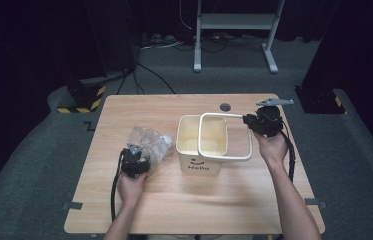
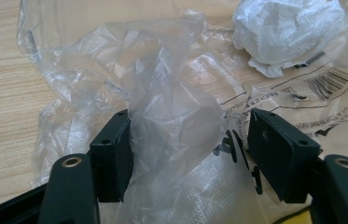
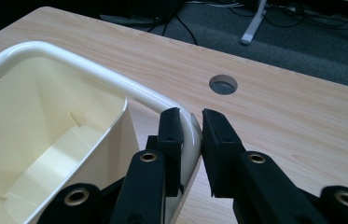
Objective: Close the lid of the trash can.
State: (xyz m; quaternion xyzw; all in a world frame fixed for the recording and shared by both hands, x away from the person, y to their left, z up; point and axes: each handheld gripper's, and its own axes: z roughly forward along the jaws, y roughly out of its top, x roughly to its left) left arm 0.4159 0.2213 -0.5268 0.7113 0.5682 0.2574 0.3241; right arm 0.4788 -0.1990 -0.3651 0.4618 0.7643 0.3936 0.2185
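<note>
a: readable text?
b: "hello" is printed under a smiley mark on the front of the cream bin (image 1: 201,162).
a: more?
b: a barcode and black print lines are seen on the clear plastic bag (image 2: 323,84); the wording can't be made out.

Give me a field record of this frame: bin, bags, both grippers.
bin: cream bin, open, interior looks empty, mid-table
frame: cream ring frame tilted over bin's right side
right gripper: jaws shut on the frame's corner
plastic bags: crumpled clear pile, left of bin
left gripper: jaws open, a fold of bag between them
table: light wood
</note>
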